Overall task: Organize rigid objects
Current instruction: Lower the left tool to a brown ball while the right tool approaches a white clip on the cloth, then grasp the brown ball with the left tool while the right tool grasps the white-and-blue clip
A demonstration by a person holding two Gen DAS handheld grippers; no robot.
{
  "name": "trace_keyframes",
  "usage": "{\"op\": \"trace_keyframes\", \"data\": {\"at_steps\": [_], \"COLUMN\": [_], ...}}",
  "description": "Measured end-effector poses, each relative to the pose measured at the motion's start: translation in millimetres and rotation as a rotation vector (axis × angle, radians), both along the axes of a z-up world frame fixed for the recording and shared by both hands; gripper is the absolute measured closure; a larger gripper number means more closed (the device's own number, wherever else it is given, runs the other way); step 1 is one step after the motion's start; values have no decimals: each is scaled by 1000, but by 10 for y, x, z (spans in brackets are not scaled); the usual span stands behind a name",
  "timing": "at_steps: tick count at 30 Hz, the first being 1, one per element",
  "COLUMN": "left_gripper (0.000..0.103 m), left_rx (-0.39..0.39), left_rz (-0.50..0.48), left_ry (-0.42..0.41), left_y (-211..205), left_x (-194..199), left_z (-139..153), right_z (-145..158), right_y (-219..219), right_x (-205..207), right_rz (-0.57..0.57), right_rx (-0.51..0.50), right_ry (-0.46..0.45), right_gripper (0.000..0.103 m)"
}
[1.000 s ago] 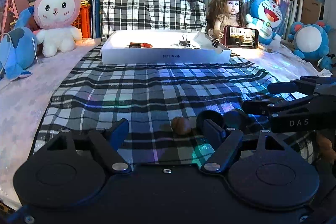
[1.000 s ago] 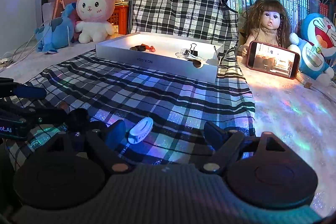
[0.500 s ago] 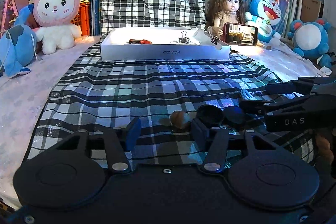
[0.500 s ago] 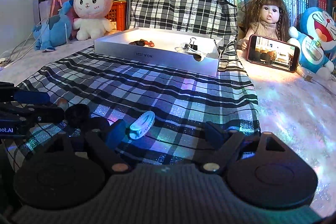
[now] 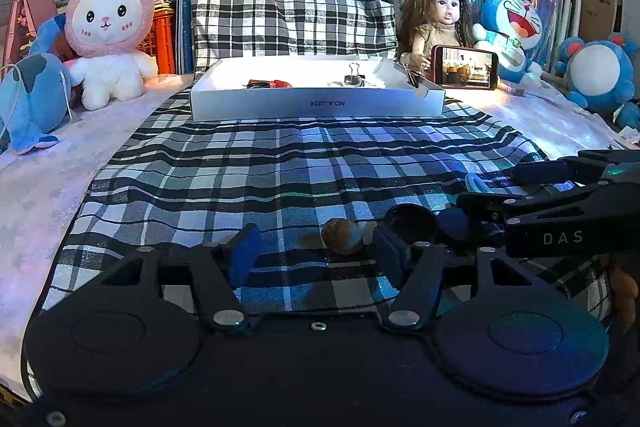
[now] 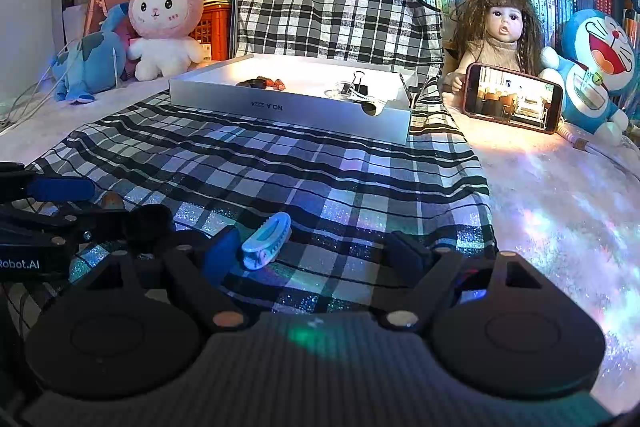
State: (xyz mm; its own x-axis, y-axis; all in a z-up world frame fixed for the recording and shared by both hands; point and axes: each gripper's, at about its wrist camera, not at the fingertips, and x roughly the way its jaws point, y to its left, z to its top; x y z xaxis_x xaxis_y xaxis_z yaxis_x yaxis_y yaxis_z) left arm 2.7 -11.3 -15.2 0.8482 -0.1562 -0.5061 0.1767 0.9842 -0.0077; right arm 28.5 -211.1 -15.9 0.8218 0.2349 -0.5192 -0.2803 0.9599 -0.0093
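Our left gripper [image 5: 316, 253] hangs with jaws apart around a brown walnut [image 5: 342, 235] on the plaid cloth [image 5: 280, 171]. Our right gripper [image 6: 316, 253], also spread, has a light-blue hair clip [image 6: 267, 239] just beside its left finger; the white tray [image 5: 316, 103] sits well beyond.

Pale sparkly surface [image 6: 560, 195], maybe a bed or table, hard to tell. Plaid cloth [image 5: 304, 167] spread over its middle. On the cloth: white tray [image 5: 316, 103] at the far end, brown nut-like piece [image 5: 342, 235], black round lids [image 5: 412, 221], light blue hair clip [image 6: 266, 241] near the front. Phone [image 6: 514, 99], pink bunny plush [image 5: 110, 27] and doll [image 6: 498, 39] on the bare surface.
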Motion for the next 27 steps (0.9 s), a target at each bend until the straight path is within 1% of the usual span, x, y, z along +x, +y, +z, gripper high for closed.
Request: {"op": "trace_keyframes", "data": {"at_steps": [3, 7, 14, 17, 22, 25, 27], "left_gripper": [37, 35, 34, 34, 32, 30, 29], "left_rx": [-5, -13, -45, -71, -21, -18, -15], "left_rz": [4, 6, 8, 13, 31, 34, 33], "left_ry": [-1, -9, -18, -25, -25, -21, -20], "left_y": [4, 11, 43, 77, 53, 53, 52], "left_x": [11, 15, 8, -1, 7, 12, 15], "left_z": [-2, -8, -18, -22, -23, -27, -29], "right_z": [0, -1, 5, 4, 4, 5, 6], "right_y": [-1, 0, 12, 22, 29, 38, 45], "right_x": [1, -4, -3, -7, -16, -25, -30], "right_rz": [0, -1, 3, 4, 13, 17, 16], "right_rx": [1, 7, 19, 23, 26, 28, 32], "right_ry": [1, 3, 1, 0, -2, -6, -8], "right_gripper": [15, 16, 21, 23, 27, 30, 34]}}
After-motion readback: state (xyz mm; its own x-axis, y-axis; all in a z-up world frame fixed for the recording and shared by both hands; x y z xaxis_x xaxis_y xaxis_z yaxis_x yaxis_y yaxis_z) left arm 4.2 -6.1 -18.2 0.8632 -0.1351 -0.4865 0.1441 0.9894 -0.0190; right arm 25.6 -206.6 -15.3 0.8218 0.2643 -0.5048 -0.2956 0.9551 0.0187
